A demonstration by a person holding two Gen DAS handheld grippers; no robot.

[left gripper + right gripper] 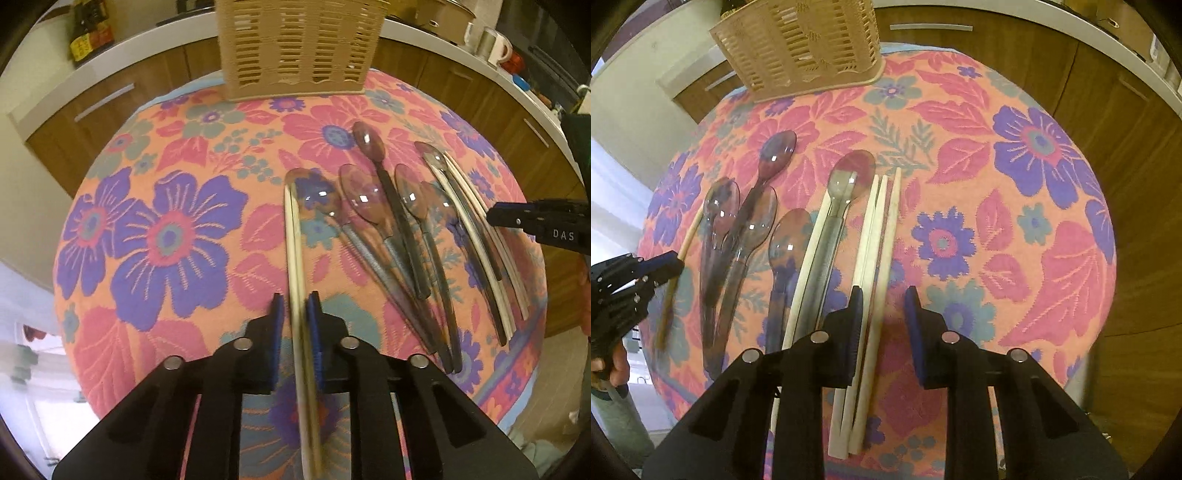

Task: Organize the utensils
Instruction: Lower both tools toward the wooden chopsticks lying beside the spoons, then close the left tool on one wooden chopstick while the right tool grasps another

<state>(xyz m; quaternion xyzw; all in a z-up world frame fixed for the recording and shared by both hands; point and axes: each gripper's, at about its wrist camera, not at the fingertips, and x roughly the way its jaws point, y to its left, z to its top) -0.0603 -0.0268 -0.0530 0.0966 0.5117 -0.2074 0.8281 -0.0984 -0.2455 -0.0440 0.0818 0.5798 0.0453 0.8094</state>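
My left gripper (pixel 295 308) is shut on a pale wooden chopstick (pixel 293 251), which runs forward between the blue pads and looks blurred; the same chopstick (pixel 687 236) shows at the left of the right wrist view. Several clear plastic spoons (pixel 364 201) and white chopsticks (pixel 480 236) lie in a row to its right. My right gripper (pixel 884 306) is open, low over a bundle of white chopsticks (pixel 877 258). Spoons (pixel 753 221) lie to its left. A beige slotted utensil basket (pixel 295 48) stands at the table's far edge, also in the right wrist view (pixel 801 48).
The round table has a floral cloth (pixel 166 221). Wooden cabinets (pixel 110 103) and a white counter with mugs (pixel 495 46) and jars curve behind it. The table's edge drops off close on the right (pixel 1108 295).
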